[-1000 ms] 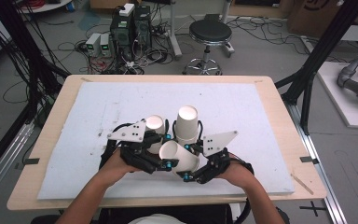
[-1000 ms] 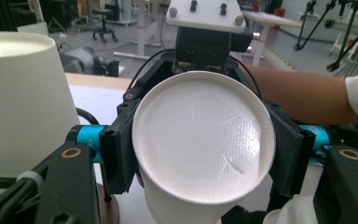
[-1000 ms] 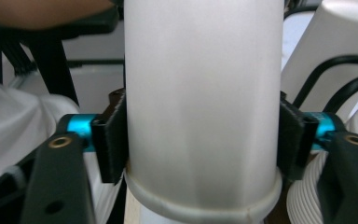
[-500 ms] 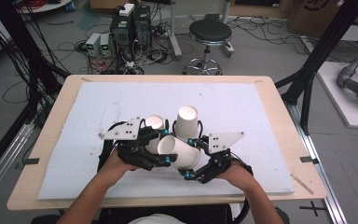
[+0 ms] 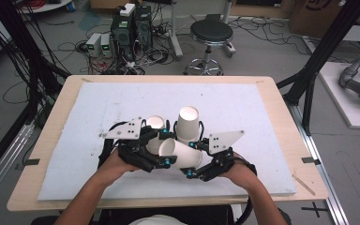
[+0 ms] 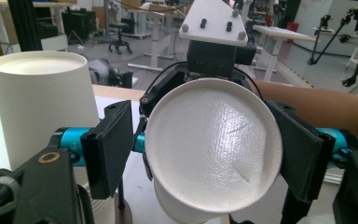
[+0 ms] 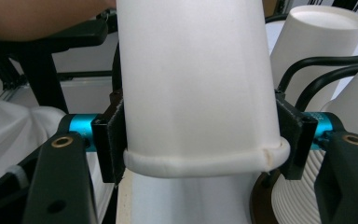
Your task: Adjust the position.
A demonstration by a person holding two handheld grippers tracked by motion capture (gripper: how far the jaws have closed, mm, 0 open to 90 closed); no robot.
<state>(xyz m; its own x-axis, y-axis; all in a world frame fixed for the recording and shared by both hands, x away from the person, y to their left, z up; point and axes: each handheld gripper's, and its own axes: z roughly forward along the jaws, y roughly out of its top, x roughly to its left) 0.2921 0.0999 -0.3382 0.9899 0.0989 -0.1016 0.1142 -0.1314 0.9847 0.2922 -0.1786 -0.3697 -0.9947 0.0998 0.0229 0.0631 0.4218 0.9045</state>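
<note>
A white paper cup (image 5: 180, 154) lies on its side in the air between my two grippers, low over the white mat (image 5: 262, 117). My right gripper (image 7: 200, 140) is shut on its rolled rim (image 7: 205, 163), one pad on each side. My left gripper (image 6: 200, 154) has its jaws around the cup's base (image 6: 213, 149). The right-hand pad (image 6: 298, 154) touches the cup, and a thin gap shows at the left-hand pad (image 6: 109, 149). In the high view the left gripper (image 5: 161, 159) and right gripper (image 5: 201, 166) face each other.
Two more white cups stand upside down on the mat just behind the grippers, one at the left (image 5: 157, 123) and a taller one (image 5: 188, 123) beside it. The wooden table edge (image 5: 168, 204) runs close under the hands.
The left gripper has shifted a little to the left and the right gripper slightly to the right. The held cup stays in about the same place between them.
</note>
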